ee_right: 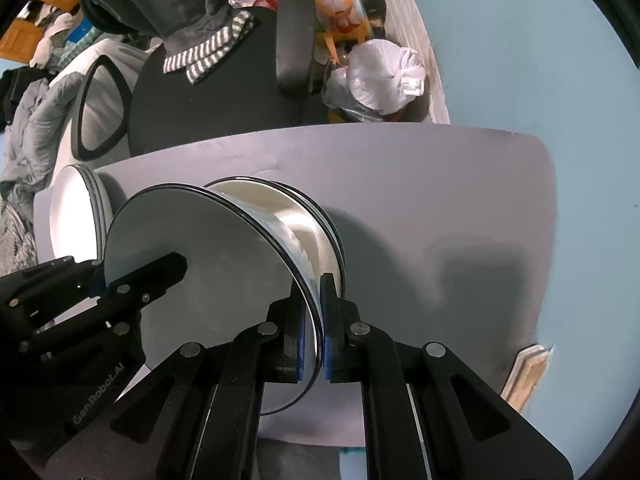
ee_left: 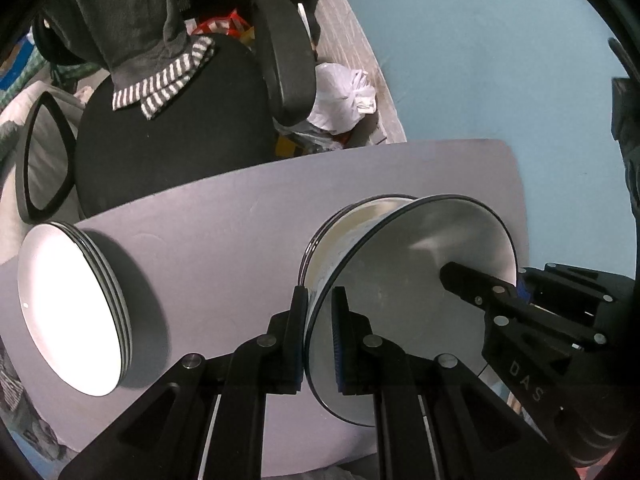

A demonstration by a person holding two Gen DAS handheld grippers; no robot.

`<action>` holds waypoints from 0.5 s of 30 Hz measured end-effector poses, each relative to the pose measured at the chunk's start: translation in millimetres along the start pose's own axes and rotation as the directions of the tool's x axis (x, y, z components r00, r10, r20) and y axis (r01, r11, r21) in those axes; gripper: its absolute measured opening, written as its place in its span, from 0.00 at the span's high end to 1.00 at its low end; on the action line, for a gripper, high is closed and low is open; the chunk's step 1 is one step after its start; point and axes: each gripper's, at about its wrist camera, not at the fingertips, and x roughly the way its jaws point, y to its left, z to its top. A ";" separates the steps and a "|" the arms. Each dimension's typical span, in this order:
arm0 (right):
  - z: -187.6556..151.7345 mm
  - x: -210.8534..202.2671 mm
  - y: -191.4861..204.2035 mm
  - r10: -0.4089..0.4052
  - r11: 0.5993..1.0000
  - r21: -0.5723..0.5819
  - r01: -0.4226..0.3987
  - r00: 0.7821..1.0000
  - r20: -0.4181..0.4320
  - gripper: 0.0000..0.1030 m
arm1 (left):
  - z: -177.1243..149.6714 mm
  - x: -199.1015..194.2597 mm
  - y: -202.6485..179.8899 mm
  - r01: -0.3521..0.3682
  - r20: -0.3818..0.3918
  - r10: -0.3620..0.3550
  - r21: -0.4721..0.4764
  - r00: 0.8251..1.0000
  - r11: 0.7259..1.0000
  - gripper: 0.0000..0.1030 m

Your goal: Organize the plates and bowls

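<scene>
A white bowl [ee_left: 400,280] with a dark rim hangs level over the pale grey table [ee_left: 224,220]. My left gripper [ee_left: 320,304] is shut on its left rim, and my right gripper [ee_right: 314,320] is shut on the opposite rim. Each gripper also shows in the other view: the right gripper [ee_left: 460,280] and the left gripper [ee_right: 168,266]. Under the held bowl [ee_right: 208,272] lie the dark rims of a stack of bowls [ee_right: 335,236]; whether it touches them I cannot tell. A stack of white plates [ee_left: 68,300] sits at the table's left end.
A black office chair [ee_left: 168,128] with clothes draped over it stands just beyond the table's far edge. A white plastic bag [ee_left: 344,96] and clutter lie on the floor behind. Bare table top [ee_right: 440,200] stretches right of the bowls, with blue floor [ee_right: 520,60] beyond.
</scene>
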 end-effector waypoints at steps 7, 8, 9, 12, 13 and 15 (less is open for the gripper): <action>4.2 0.1 -3.8 0.006 1.000 0.012 -0.006 1.000 0.001 0.93 | 4.1 0.9 -2.4 -0.029 0.004 0.029 0.014 1.000 0.999 0.90; 4.5 0.3 -4.5 0.005 1.000 0.015 -0.005 1.000 0.001 0.93 | 4.5 1.5 -2.9 -0.037 0.004 0.037 0.019 0.999 0.999 0.90; 4.7 0.9 -5.3 0.007 1.000 0.018 -0.007 1.000 -0.005 0.93 | 4.8 2.9 -3.3 -0.041 0.001 0.041 0.026 0.999 0.999 0.90; 4.5 -0.2 -4.0 0.002 1.000 0.002 -0.002 1.000 -0.008 0.93 | 5.3 4.8 -2.7 -0.046 -0.001 0.046 0.032 0.999 0.998 0.90; 5.0 -0.2 -3.8 0.001 1.000 0.001 -0.001 1.000 -0.009 0.93 | 5.4 5.1 -3.1 -0.050 0.000 0.050 0.035 0.999 0.998 0.90; 5.5 -0.4 -3.7 0.000 1.000 0.001 0.000 1.000 -0.013 0.93 | 6.4 5.5 -3.5 -0.055 0.001 0.055 0.039 0.998 0.998 0.90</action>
